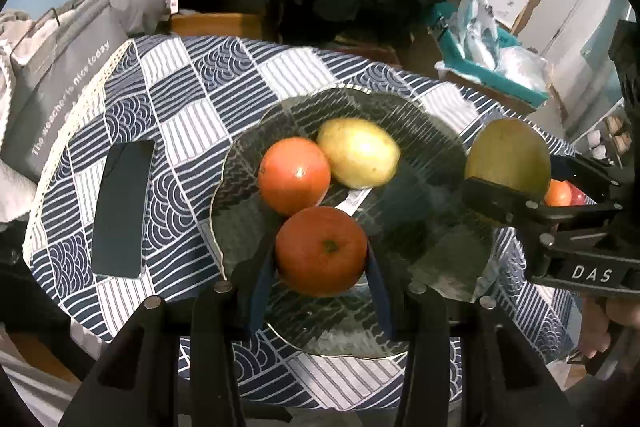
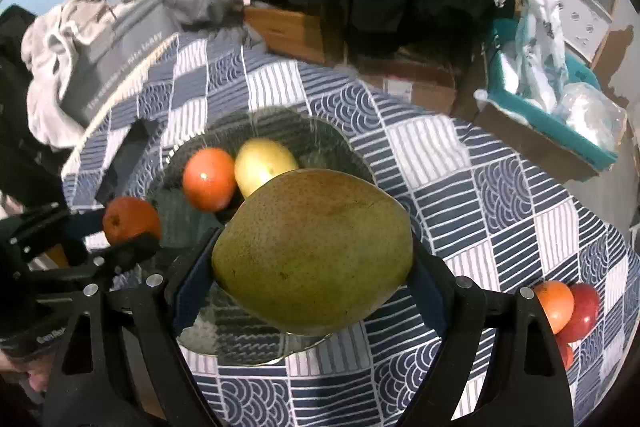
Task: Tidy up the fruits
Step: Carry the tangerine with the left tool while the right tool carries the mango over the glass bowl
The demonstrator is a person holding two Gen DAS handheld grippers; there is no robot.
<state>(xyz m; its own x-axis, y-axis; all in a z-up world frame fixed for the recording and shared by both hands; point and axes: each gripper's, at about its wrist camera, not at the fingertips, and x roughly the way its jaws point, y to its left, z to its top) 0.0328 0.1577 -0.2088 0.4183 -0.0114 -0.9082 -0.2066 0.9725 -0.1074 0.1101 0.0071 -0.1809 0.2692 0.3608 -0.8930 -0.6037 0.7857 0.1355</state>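
Two fruits in grip: left gripper (image 1: 321,259) pinching an orange (image 1: 321,251) over the glass plate (image 1: 432,147); right gripper (image 2: 312,267) clamped on a green pear (image 2: 314,247) above the plate's near edge. On plate: second orange (image 1: 294,175), touching a yellow fruit (image 1: 358,151). Beside plate on checked cloth (image 1: 192,87): dark phone (image 1: 122,209).

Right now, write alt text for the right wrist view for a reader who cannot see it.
The right gripper holds a large green pear over a glass plate on a blue-and-white patterned tablecloth. An orange and a yellow fruit lie on the plate, and the left gripper at the left edge holds another orange.
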